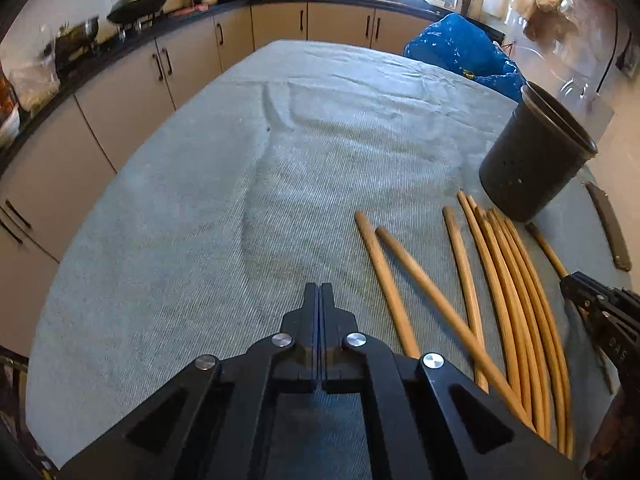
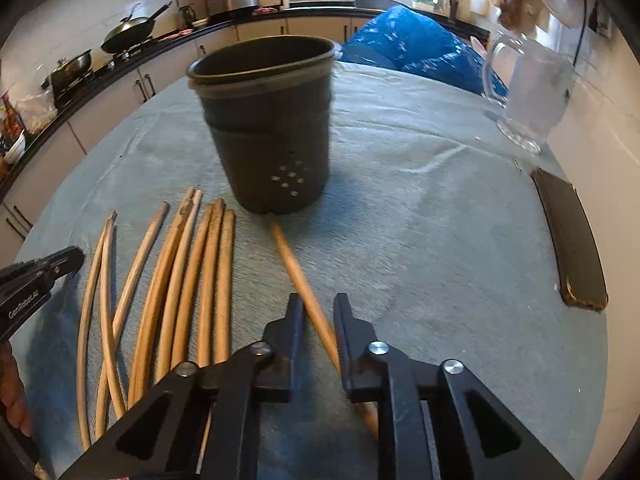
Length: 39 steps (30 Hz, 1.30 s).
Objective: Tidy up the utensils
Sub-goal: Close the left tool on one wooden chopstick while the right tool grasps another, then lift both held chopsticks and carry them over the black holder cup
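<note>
The job looks barely begun: every chopstick in view lies on the cloth-covered desk (image 2: 420,220), and nothing can be seen standing up out of the dark perforated holder (image 2: 266,128), though its inside is hidden from both cameras. In the right wrist view the holder stands upright at about 12 o'clock from the right tongs (image 2: 318,304), and the main bundle of chopsticks (image 2: 192,280) fans out at 10 to 9 o'clock, tips pointing roughly toward the holder. One lone chopstick (image 2: 298,276) lies apart from the bundle, its far end nearly touching the holder's foot, its near part running between the fingers of the right tongs. Those fingers stand a little apart on either side of the stick; the gap looks wider than the stick, so I cannot say that the pads press on it, and it seems to rest on the cloth. The left tongs (image 1: 320,290) are pressed together on nothing, hovering over bare cloth with the bundle at their 2 o'clock. A glass mug (image 2: 528,92) and a dark flat object (image 2: 572,240) sit off at 1 to 3 o'clock, well apart from the work. By my reckoning, what is left is nearly everything: lifting each stick and dropping it into the holder, the lone one probably first.
</note>
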Available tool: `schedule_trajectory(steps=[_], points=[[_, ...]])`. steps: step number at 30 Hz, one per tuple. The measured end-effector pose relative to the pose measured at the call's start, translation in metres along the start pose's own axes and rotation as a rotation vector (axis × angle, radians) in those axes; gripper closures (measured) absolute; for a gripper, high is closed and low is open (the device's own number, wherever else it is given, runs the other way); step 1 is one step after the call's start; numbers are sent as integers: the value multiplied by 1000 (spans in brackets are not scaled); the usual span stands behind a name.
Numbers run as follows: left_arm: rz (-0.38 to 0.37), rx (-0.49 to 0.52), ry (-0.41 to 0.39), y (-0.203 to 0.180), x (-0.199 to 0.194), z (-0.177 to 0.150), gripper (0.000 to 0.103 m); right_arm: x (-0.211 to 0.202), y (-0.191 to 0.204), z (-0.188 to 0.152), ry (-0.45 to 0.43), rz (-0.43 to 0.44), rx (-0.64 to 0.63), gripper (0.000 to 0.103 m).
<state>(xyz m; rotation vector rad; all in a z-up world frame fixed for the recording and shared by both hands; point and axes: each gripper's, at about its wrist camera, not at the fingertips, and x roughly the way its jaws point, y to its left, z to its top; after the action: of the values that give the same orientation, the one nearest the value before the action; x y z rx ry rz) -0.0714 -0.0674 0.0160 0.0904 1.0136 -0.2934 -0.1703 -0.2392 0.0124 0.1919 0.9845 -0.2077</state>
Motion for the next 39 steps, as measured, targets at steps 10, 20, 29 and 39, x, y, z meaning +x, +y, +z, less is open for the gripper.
schedule_trajectory(steps=[10, 20, 29, 39], points=[[-140, -40, -62, -11, -20, -4, 57, -11, -11, -19, -16, 2, 11, 88], [45, 97, -39, -39, -1, -10, 83, -11, -7, -21, -26, -11, 7, 87], [-83, 192, 36, -17, -20, -34, 96, -27, -30, -34, 92, 73, 83, 93], [-129, 147, 82, -6, -10, -18, 96, -18, -26, -23, 140, 84, 34, 54]])
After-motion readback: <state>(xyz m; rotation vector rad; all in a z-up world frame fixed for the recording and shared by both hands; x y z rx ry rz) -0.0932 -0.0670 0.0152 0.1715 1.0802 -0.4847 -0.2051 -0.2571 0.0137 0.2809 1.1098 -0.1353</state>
